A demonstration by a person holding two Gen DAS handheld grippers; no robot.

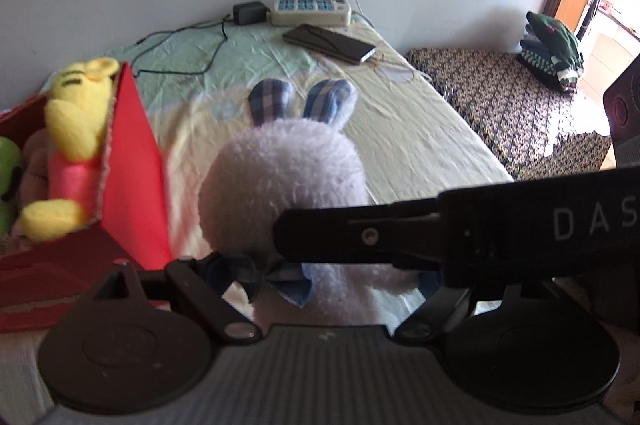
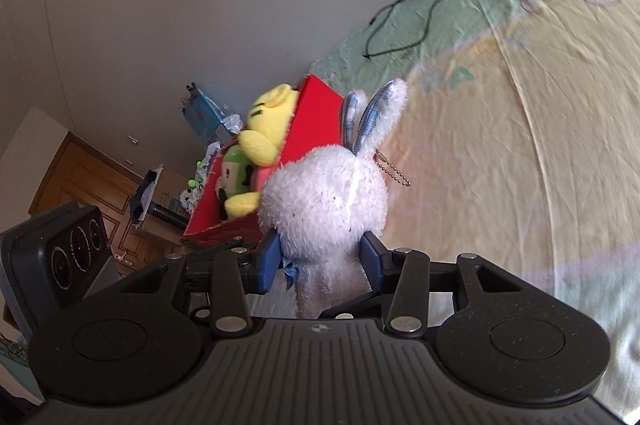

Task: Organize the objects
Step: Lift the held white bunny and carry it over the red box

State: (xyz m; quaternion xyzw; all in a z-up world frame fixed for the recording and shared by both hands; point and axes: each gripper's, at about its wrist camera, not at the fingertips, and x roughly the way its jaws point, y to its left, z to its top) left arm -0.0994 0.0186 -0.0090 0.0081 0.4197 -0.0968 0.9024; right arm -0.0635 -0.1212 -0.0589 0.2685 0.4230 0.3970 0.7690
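Left wrist view: a white plush rabbit (image 1: pixel 284 181) with blue checked ears fills the middle, above the bed (image 1: pixel 400 129) and just beside a red box (image 1: pixel 132 161) holding a yellow plush toy (image 1: pixel 76 129). The right gripper's (image 1: pixel 460 229) dark arm crosses in front of the rabbit's neck. The left gripper (image 1: pixel 320 289) sits below the rabbit; I cannot tell how its fingers stand.

Right wrist view: the right gripper's blue fingers (image 2: pixel 270 257) press the rabbit's neck from both sides, pinching it. The rabbit's head rises past the fingertips, ears pointing away, a bead chain (image 2: pixel 394 171) hanging from it.
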